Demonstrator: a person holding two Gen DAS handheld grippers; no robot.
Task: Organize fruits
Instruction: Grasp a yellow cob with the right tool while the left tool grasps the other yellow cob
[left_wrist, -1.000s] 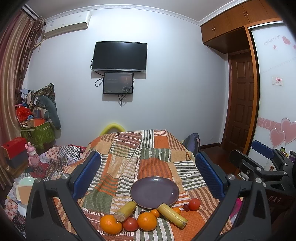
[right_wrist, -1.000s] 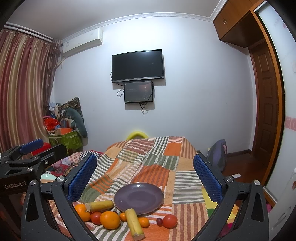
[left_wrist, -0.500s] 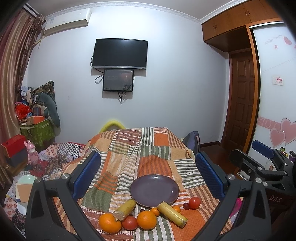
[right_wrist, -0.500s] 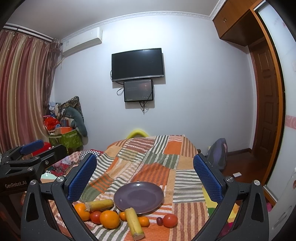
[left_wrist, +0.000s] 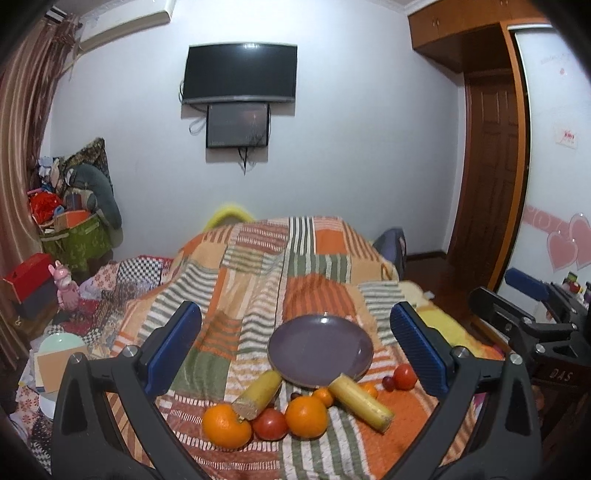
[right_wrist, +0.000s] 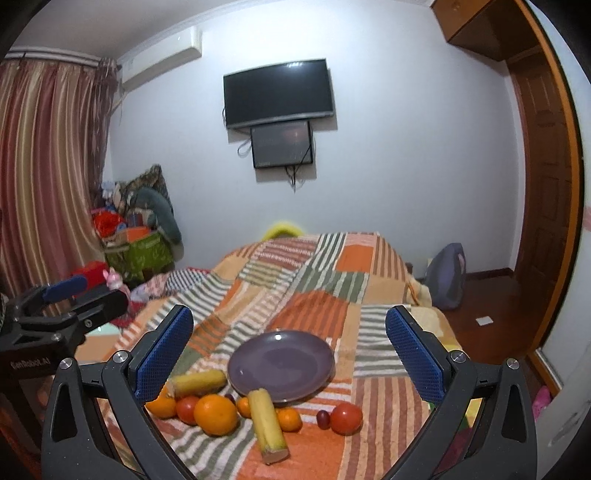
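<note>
An empty purple plate (left_wrist: 320, 350) (right_wrist: 280, 365) lies on a striped patchwork blanket (left_wrist: 258, 273). In front of it lie two yellow banana pieces (left_wrist: 258, 394) (left_wrist: 360, 401), two big oranges (left_wrist: 226, 425) (left_wrist: 306, 416), small oranges (left_wrist: 323, 396), tomatoes (left_wrist: 270, 424) (left_wrist: 405, 376) and a grape (left_wrist: 387, 383). My left gripper (left_wrist: 295, 350) is open and empty, above and behind the fruit. My right gripper (right_wrist: 288, 354) is open and empty too; it also shows at the right of the left wrist view (left_wrist: 532, 314). In the right wrist view a tomato (right_wrist: 345, 418) lies at the right.
A TV (left_wrist: 242, 74) hangs on the far wall. Clutter, a green box (left_wrist: 75, 240) and a pink toy (left_wrist: 66, 288) stand at the left. A wooden door (left_wrist: 491, 177) and a grey bag (right_wrist: 447, 275) are at the right.
Both views have tilted down and moved a little closer to the fruit and plate. Both grippers stay open and empty.
</note>
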